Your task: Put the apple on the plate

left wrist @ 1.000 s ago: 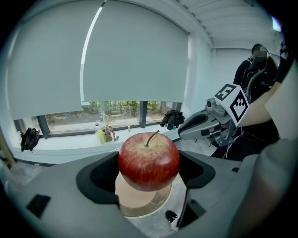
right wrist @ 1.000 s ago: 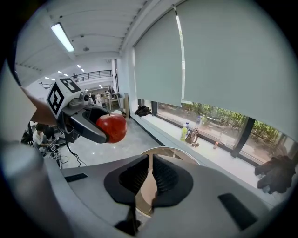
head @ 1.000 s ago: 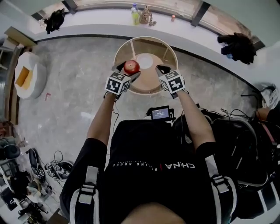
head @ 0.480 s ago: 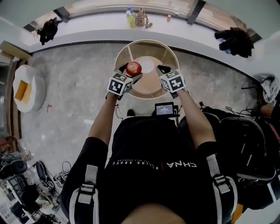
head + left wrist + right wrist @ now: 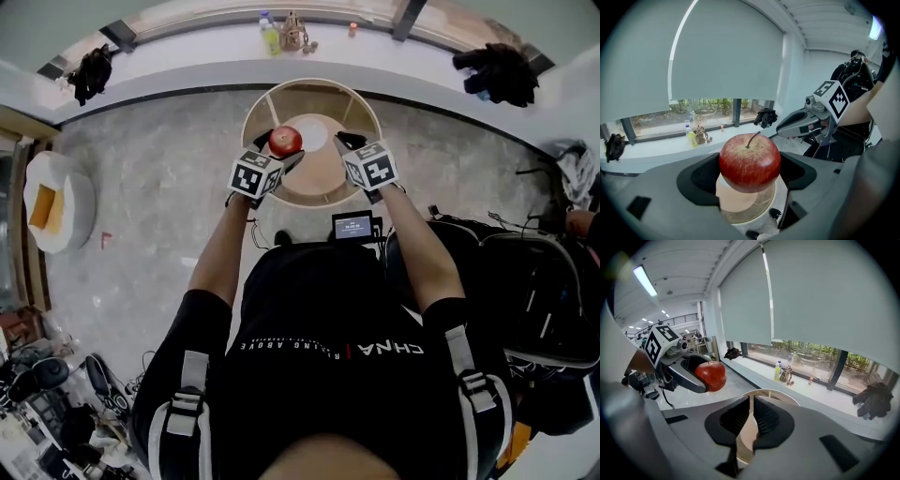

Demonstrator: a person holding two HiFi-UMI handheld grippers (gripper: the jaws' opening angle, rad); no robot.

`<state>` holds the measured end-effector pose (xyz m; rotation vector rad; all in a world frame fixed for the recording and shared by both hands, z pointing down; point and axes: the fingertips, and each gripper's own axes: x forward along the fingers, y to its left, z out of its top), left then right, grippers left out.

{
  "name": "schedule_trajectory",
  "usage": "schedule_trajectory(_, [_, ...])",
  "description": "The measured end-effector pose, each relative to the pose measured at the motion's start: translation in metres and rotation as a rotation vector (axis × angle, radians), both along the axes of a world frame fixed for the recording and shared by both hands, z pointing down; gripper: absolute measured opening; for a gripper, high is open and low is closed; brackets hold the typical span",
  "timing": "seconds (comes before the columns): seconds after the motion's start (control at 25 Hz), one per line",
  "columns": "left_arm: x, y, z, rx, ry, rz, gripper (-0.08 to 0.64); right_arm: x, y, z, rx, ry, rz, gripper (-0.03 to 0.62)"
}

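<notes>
Left gripper [image 5: 279,150] clamped across apple [image 5: 750,161], held over table [image 5: 366,103] near plate [image 5: 321,131] | right gripper [image 5: 751,420] closed, empty | I judge apple firm, smooth, bruisable: grip its widest part.

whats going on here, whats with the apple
A person is working with a handheld gripper in each hand over a small round table. The left gripper has its jaws closed on a red apple and holds it in the air above the table, stem up, beside the white plate. The apple is not yet on the plate. The right gripper hovers alongside with its jaws close together and nothing between them.
</notes>
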<state>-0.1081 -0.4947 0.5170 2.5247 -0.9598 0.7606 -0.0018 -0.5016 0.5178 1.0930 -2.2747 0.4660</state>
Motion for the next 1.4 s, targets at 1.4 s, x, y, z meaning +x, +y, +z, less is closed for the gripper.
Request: schedule_trajectory(1.4, [0.061, -0.206, 0.397, 0.016, -0.068, -0.004, 0.388, 0.018, -0.167, 0.33, -0.093, -0.066, 0.076, 0.049])
